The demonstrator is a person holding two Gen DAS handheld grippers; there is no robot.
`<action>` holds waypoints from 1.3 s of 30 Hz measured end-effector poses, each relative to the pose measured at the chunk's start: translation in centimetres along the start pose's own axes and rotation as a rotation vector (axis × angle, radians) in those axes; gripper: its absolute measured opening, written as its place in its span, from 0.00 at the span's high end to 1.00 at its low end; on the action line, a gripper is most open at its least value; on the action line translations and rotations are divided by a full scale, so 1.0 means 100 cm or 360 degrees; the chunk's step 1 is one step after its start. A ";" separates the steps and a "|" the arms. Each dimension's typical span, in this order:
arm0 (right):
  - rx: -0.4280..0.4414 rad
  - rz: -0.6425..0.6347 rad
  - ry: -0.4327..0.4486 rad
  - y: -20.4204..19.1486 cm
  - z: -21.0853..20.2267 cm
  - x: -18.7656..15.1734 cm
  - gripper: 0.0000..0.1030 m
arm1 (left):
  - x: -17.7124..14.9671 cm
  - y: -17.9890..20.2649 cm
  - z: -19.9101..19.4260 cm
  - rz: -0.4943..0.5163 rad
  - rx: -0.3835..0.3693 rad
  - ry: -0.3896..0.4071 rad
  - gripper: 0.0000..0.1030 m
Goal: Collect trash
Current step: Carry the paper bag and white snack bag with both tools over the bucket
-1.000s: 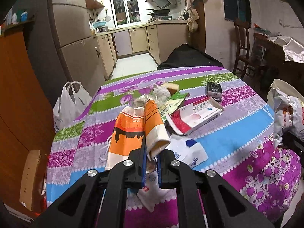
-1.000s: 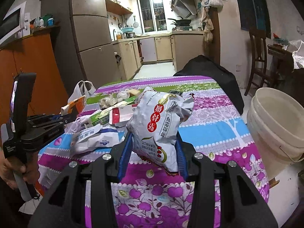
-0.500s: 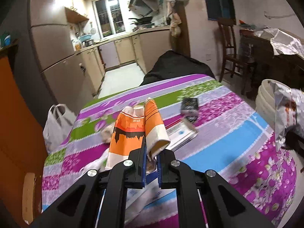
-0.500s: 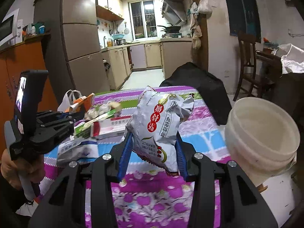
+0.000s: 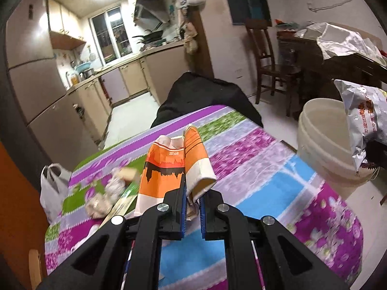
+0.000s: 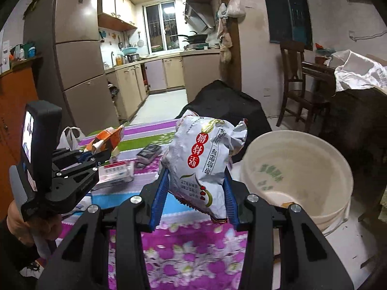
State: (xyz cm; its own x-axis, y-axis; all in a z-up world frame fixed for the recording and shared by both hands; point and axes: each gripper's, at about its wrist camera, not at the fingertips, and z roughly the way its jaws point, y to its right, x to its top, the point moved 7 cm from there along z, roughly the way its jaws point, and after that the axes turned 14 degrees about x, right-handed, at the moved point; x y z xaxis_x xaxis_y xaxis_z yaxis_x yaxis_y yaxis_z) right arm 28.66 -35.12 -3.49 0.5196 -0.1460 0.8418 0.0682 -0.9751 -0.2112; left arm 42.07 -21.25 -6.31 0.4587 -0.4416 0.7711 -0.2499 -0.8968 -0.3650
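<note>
Orange and white paper, a crumpled takeaway bag, is standing up out of the left gripper, whose blue-lined fingers are pinching tight together on its lower edge above the bench, a surface draped in a cloth of purple, green, lilac and blue bands. To the right, the right gripper is clamping a crinkled silver snack packet printed with red characters, its fingers pressing on either side of the packet and holding it clear of the cloth, just left of a cream plastic bucket that is sitting on the floor beside the bench's right edge. In the left wrist view the same packet is hanging near the bucket's rim at the far right of the picture. More litter is lying on the cloth behind the left gripper: a red and white carton, a small dark packet, and, blurred in the left wrist view, some crumpled wrappers. A person's hand is gripping the left tool's handle at the lower left of the right wrist view. A white plastic bag is slumping beside the bench's far left corner, and a black bundle is resting against its far end, with a lit kitchen beyond.
</note>
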 end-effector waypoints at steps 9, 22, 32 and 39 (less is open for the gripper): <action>-0.0135 0.0028 0.0009 0.054 -0.024 0.022 0.60 | 0.049 0.059 0.005 0.0112 -0.0157 0.0042 0.91; -0.0410 0.0232 -0.0288 0.177 -0.045 0.017 0.60 | 0.115 0.196 0.000 0.0446 -0.0674 0.0160 0.91; -0.0403 0.0370 -0.0528 0.228 -0.042 0.017 0.60 | 0.137 0.294 -0.003 0.0636 -0.0961 0.0093 0.91; -0.0421 0.0339 -0.0636 0.242 -0.035 0.016 0.60 | 0.134 0.325 0.010 0.0669 -0.0999 0.0025 0.91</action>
State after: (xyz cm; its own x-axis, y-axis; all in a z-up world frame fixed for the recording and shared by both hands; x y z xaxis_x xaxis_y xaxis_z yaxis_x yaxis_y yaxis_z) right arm 28.14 -59.48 -5.54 0.7864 -0.3208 0.5279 -0.2650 -0.9471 -0.1808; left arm 40.95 -56.40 -8.34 0.2068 -0.7388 0.6415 -0.8421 -0.4682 -0.2678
